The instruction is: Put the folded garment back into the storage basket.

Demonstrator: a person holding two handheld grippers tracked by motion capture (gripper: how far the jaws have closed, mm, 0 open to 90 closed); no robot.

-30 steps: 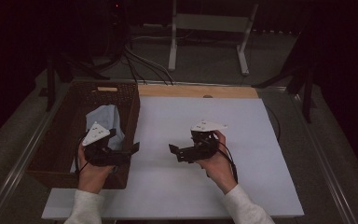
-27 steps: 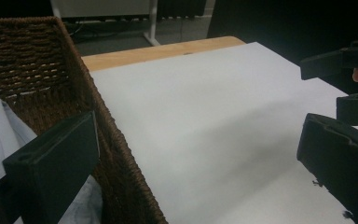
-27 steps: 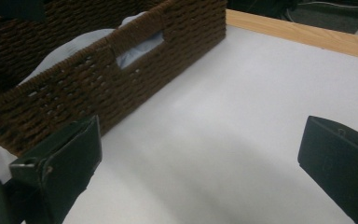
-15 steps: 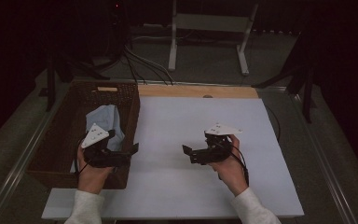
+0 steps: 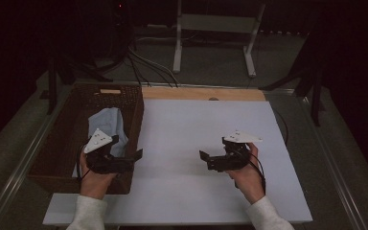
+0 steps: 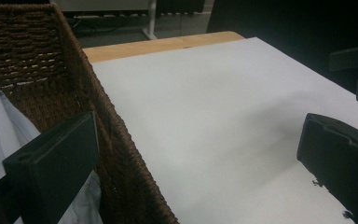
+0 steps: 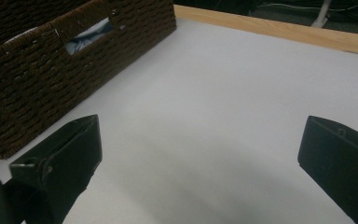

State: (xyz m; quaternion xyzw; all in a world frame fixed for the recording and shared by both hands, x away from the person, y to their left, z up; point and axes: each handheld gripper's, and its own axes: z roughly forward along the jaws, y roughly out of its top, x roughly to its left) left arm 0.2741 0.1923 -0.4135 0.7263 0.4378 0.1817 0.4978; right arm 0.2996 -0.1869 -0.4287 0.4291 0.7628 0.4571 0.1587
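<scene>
The pale blue cloth (image 5: 106, 125) lies in the wicker basket (image 5: 57, 143) at the table's left edge. The left gripper (image 5: 133, 157), fingers spread and empty, straddles the basket's right wall, nearest the cloth; the right gripper (image 5: 205, 159), also spread and empty, hovers mid-table, well apart.

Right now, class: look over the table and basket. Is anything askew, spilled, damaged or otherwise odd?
Nothing is spilled or broken. The pale blue cloth lies crumpled in the wicker basket, not folded. The left gripper straddles the basket's right wall, jaws open. The right gripper is open above the white tabletop.
</scene>
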